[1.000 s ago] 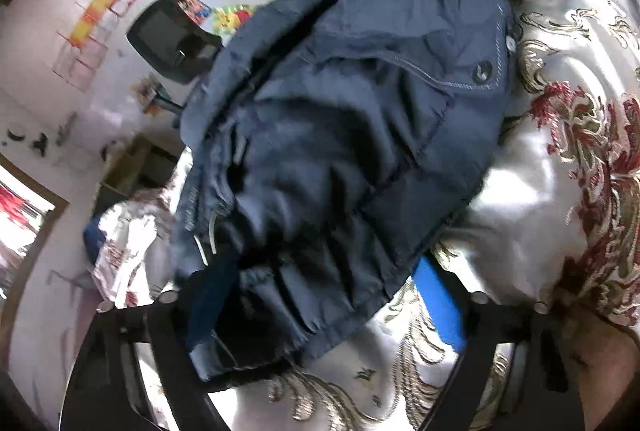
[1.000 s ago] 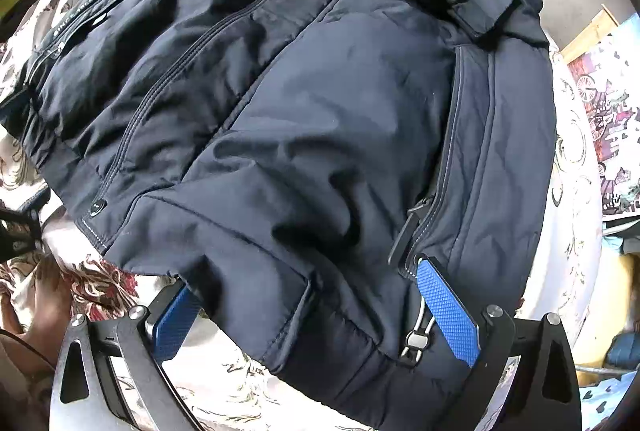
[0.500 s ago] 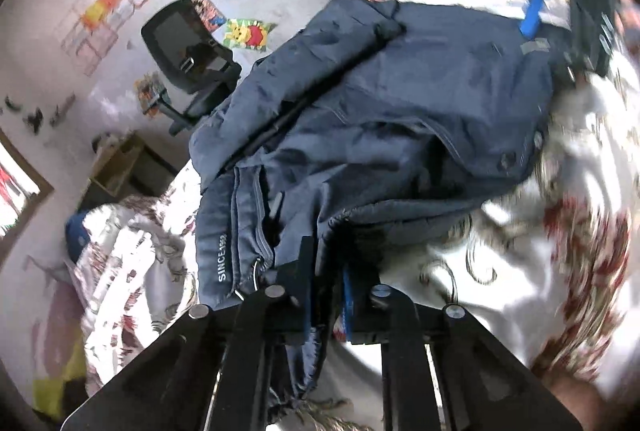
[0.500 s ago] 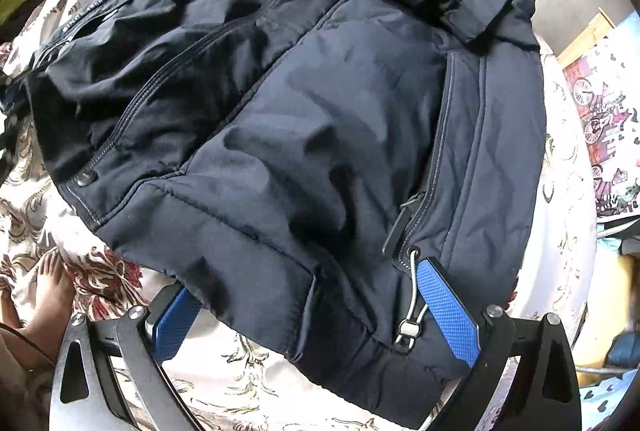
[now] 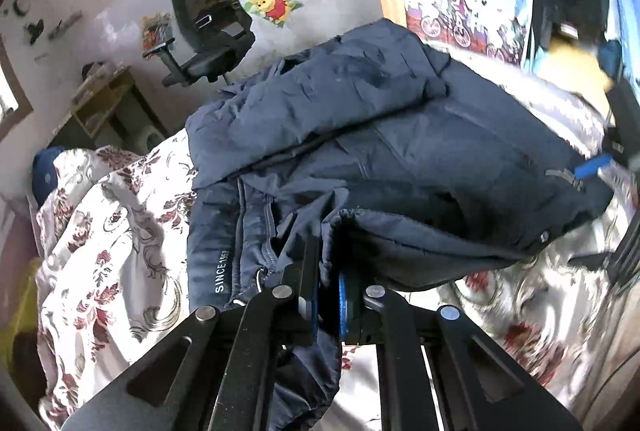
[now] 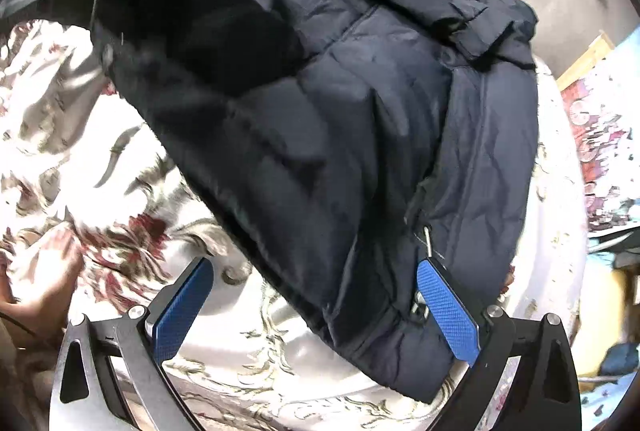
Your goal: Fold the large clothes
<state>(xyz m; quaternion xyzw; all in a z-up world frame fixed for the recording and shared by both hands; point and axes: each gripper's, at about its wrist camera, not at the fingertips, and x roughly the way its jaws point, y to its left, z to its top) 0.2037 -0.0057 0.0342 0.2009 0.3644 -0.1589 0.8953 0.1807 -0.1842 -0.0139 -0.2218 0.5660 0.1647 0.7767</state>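
Roughly, from the left side across to the right:
Bedspread: the floral bedspread (image 5: 108, 231) runs from nine o'clock in the left wrist view and carries the whole garment.
Jacket: the dark blue jacket (image 5: 400, 159) lies on the bed, filling the middle of both views, one sleeve or upper panel folded over its top toward twelve o'clock.
Left gripper: the left gripper (image 5: 328, 305) sits at six o'clock in its own view, its two fingers brought together and clamped on a bunched edge of the jacket, with cloth hanging below the pinch.
Right gripper: the right gripper (image 6: 316, 303) has its fingers wide apart; the jacket's hem lies between them and against the right-hand pad, near the zip pull (image 6: 428, 239) at four o'clock, but nothing is pinched.
Background: an office chair (image 5: 208, 27) stands at eleven o'clock beyond the bed.
Step in hand: judged to be the fold-over, with one edge gripped and lifted.
Next move: the right gripper probably needs to close on the hem by the zip so both sides travel together; pulling one-handed would likely drag the padded fabric askew.
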